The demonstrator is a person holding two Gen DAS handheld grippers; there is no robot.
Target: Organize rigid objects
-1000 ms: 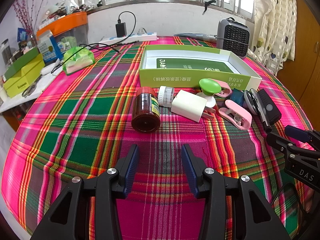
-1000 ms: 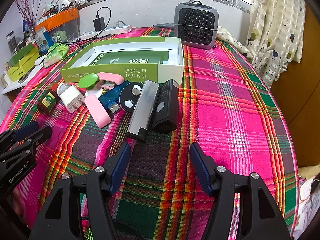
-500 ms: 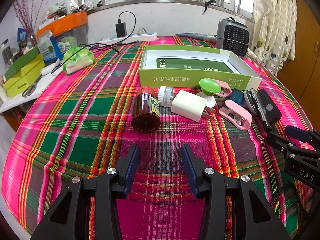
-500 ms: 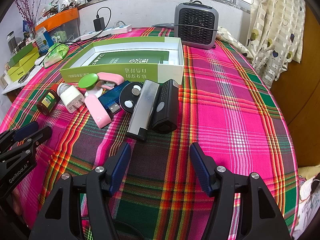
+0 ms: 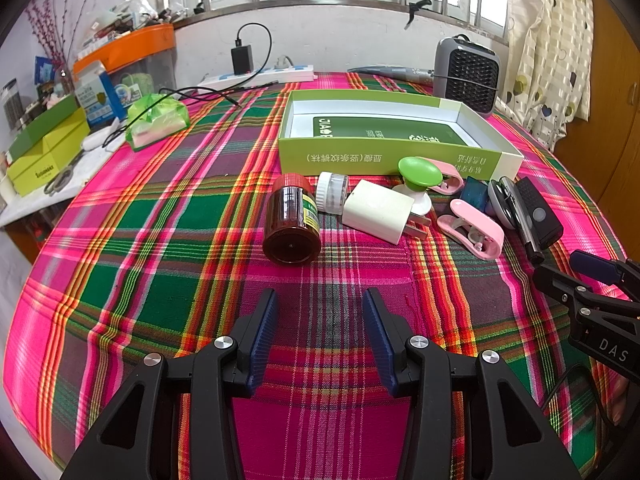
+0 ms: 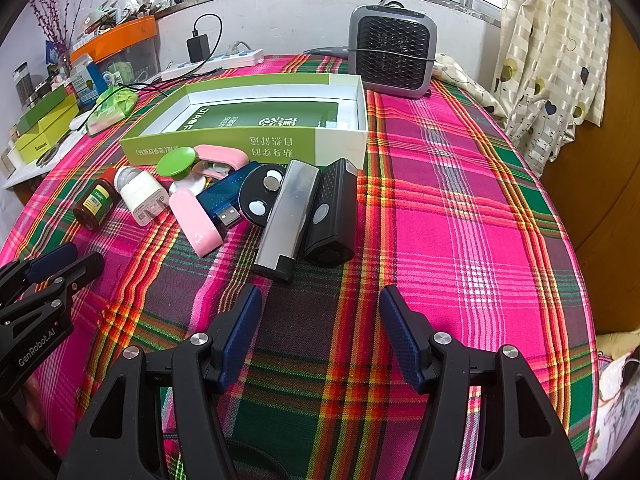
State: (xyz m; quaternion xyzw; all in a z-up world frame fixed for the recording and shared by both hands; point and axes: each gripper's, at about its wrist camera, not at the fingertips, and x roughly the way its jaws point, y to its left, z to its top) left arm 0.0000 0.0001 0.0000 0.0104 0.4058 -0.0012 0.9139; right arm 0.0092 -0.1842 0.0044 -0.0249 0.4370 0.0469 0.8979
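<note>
- Bare plaid worktop (image 5: pixel 160 240) lay open between both grippers and the clutter.
- A brown bottle (image 5: pixel 292 220), white charger (image 5: pixel 380 210) and silver case (image 6: pixel 286 220) crowded the green box's (image 6: pixel 240 146) front wall.

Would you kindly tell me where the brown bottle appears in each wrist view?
Left wrist: brown bottle lies centre, just ahead of the open gripper.
Right wrist: brown bottle lies far left, mid-height.
Shared landmark: the green box behind it.
</note>
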